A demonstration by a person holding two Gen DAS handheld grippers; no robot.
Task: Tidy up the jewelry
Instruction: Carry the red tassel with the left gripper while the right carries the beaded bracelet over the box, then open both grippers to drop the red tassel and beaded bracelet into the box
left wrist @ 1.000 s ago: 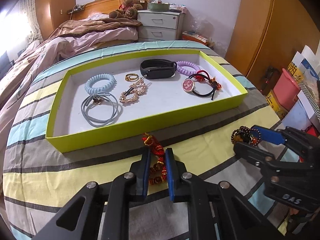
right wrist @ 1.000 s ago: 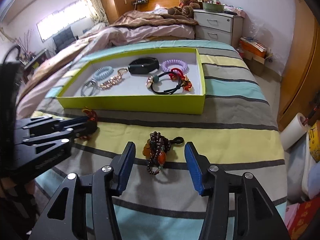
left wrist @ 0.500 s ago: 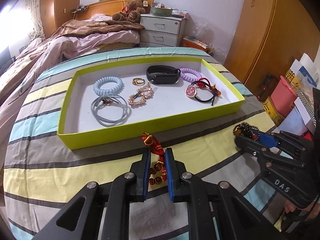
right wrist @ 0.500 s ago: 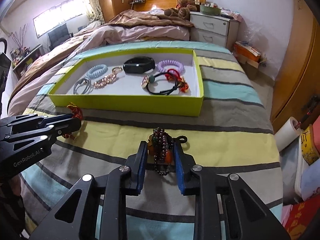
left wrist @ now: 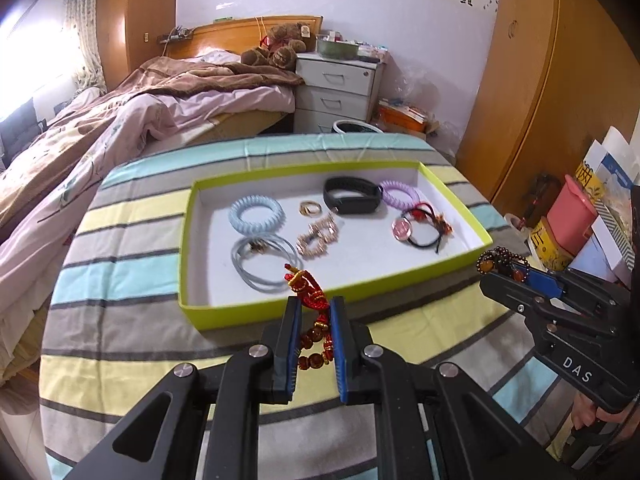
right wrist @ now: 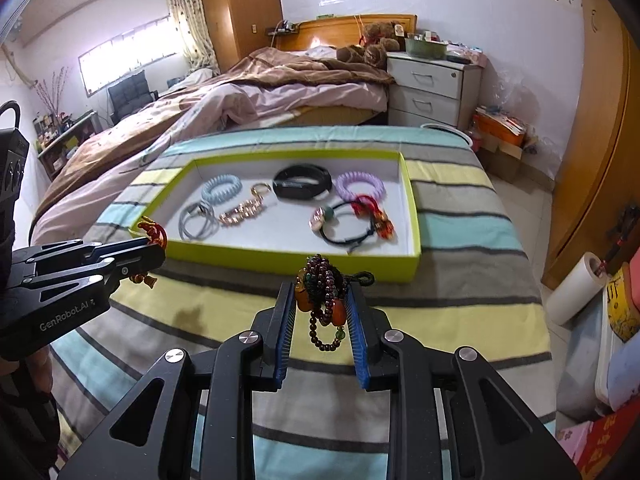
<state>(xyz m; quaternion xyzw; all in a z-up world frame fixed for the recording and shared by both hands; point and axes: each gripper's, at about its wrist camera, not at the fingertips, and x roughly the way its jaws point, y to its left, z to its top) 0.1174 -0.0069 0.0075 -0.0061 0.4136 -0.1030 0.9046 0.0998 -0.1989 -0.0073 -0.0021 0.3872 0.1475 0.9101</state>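
- The left gripper (left wrist: 314,320) is clamped on a red cord bracelet (left wrist: 311,308); its knotted end pokes up past the blue pads and its beads hang between them, clear of the striped blanket (left wrist: 132,276)
- The right gripper (right wrist: 321,307) is clamped on a dark beaded bracelet (right wrist: 323,294) with amber beads; a loop of beads dangles below the pads, off the blanket
- Both grippers hang just in front of the near wall of the lime-green tray (left wrist: 224,312); left one toward its left end, right one toward its right corner
- Inside the tray lie a pale blue coil tie (left wrist: 256,211), grey hair ties (left wrist: 264,261), a gold chain (left wrist: 318,236), a black band (left wrist: 351,196), a purple coil tie (left wrist: 400,193) and a black tie with a pink charm (left wrist: 420,232); all apart from the grippers
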